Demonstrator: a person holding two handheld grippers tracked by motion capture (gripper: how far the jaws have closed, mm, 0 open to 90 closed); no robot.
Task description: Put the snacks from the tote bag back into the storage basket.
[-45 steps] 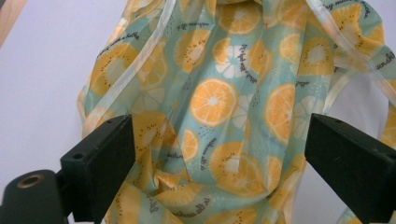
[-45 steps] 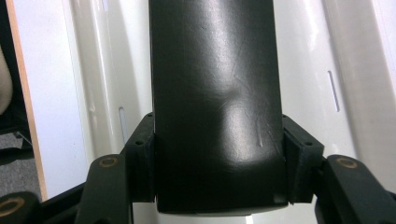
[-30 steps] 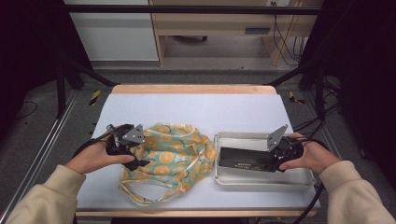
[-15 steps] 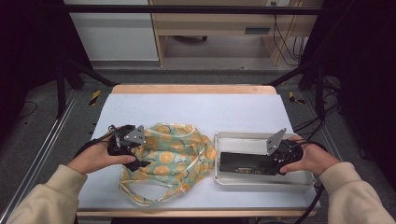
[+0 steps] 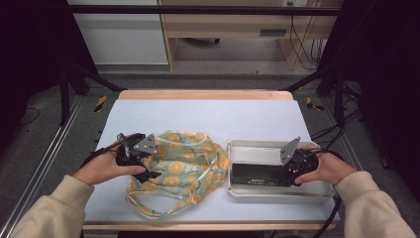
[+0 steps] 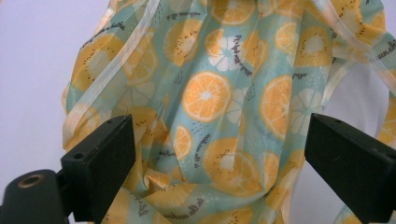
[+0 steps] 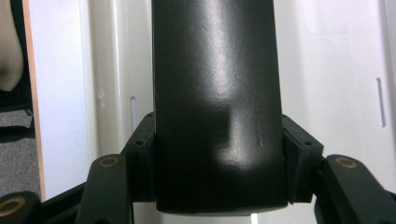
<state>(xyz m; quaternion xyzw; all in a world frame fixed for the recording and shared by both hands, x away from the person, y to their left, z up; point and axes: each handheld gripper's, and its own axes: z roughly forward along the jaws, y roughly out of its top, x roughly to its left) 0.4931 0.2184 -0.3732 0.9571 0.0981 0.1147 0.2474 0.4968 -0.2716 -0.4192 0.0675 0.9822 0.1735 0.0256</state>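
A crumpled cloth bag (image 5: 184,164) printed with orange slices lies on the white table, left of centre. My left gripper (image 5: 148,161) rests at the bag's left edge, and its jaws stand wide open around the fabric (image 6: 219,102) without pinching it. A long black box (image 5: 255,174) lies inside a white plastic tray (image 5: 277,194) at the right. My right gripper (image 5: 288,172) is shut on the box's right end. In the right gripper view the black box (image 7: 217,93) sits clamped between both pads of the right gripper (image 7: 219,158).
The tray wall (image 7: 336,70) runs close beside the box. The table's wooden near edge (image 5: 208,226) lies just below the bag's loose handle (image 5: 148,208). Open white tabletop (image 5: 213,116) stretches behind both things. Dark frame posts stand at either side.
The right gripper and the black box have shifted slightly toward the near side of the tray. The left gripper and the bag have stayed put.
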